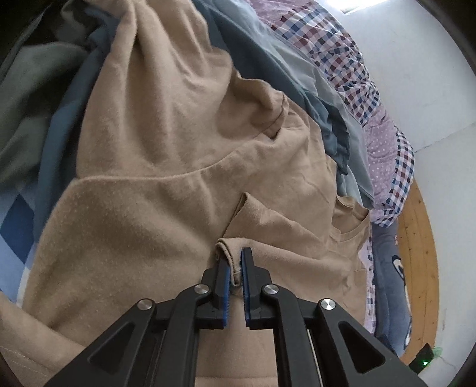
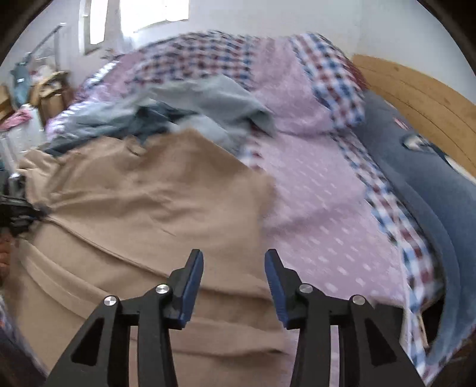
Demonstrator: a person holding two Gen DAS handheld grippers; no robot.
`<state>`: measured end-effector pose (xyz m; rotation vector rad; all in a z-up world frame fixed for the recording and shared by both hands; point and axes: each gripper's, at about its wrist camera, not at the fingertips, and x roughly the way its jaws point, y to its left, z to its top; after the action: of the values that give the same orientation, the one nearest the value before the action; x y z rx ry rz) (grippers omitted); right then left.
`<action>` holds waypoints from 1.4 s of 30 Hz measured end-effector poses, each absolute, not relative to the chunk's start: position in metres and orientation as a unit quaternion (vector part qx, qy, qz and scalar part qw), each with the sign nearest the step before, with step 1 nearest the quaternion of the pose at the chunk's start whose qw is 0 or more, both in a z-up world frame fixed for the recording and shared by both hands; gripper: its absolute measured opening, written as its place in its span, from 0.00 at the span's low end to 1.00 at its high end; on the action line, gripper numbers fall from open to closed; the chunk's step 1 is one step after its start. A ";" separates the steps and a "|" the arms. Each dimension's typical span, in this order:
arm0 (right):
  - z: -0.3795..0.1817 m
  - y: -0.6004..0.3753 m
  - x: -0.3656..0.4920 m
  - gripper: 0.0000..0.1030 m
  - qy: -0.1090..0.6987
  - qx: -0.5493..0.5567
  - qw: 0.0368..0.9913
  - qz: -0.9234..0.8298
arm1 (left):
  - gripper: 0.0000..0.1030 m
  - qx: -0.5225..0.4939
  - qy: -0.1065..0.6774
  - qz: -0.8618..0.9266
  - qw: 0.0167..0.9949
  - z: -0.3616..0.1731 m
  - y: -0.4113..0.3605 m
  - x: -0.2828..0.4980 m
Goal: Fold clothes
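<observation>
While your left gripper [image 1: 235,265] is pinching a rolled hem of the tan garment [image 1: 166,166] between its blue pads [image 1: 245,268], your right gripper [image 2: 234,269] is hovering with its fingers spread apart and gripping nothing, tan cloth lying beneath the gap. No basket or bin is showing in either view; the bed is acting as the holder, with the tan garment spreading across the pink dotted quilt [image 2: 315,190] and a heap of grey-blue clothes [image 2: 190,104] lying just beyond it.

Your left wrist view is showing the garment close up: folds, a seam curving across it, and what looks like a neckline at its right edge, with grey-green and blue clothes [image 1: 59,125] piling up at the left and a blue-and-white checked cloth [image 1: 15,220] peeking out below them. Your right wrist view, blurred, is giving you the wider room instead: the quilt's checked border [image 2: 339,86], a blue pillow [image 2: 416,166] against the wooden headboard [image 2: 416,92], a bright window [image 2: 154,12], and clutter at the far left. It is also catching your left gripper at its left edge, gathering the tan cloth into a bunch there.

You are holding both tools angled down toward the bed.
</observation>
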<state>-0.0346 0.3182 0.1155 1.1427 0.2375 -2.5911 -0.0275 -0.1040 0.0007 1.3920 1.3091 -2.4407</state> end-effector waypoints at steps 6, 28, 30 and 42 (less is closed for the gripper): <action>0.113 0.199 -0.052 0.45 0.152 0.385 0.276 -0.867 | 0.11 0.444 0.470 -0.763 0.007 -0.005 -0.113 -0.019; 0.033 -0.039 -0.081 0.04 0.409 0.377 0.452 -0.697 | 0.11 0.437 0.564 -0.700 -0.029 -0.026 -0.137 -0.016; 0.037 -0.036 -0.081 0.02 0.404 0.364 0.445 -0.711 | 0.09 0.441 0.559 -0.701 -0.028 -0.026 -0.137 -0.017; 0.057 -0.034 -0.101 0.01 0.371 0.333 0.398 -0.770 | 0.04 0.420 0.524 -0.741 -0.019 -0.013 -0.136 -0.018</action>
<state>-0.1011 -0.0337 0.0569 0.8443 0.9397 -1.9489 -0.0184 -0.1360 -0.0126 1.3362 1.6659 -2.3564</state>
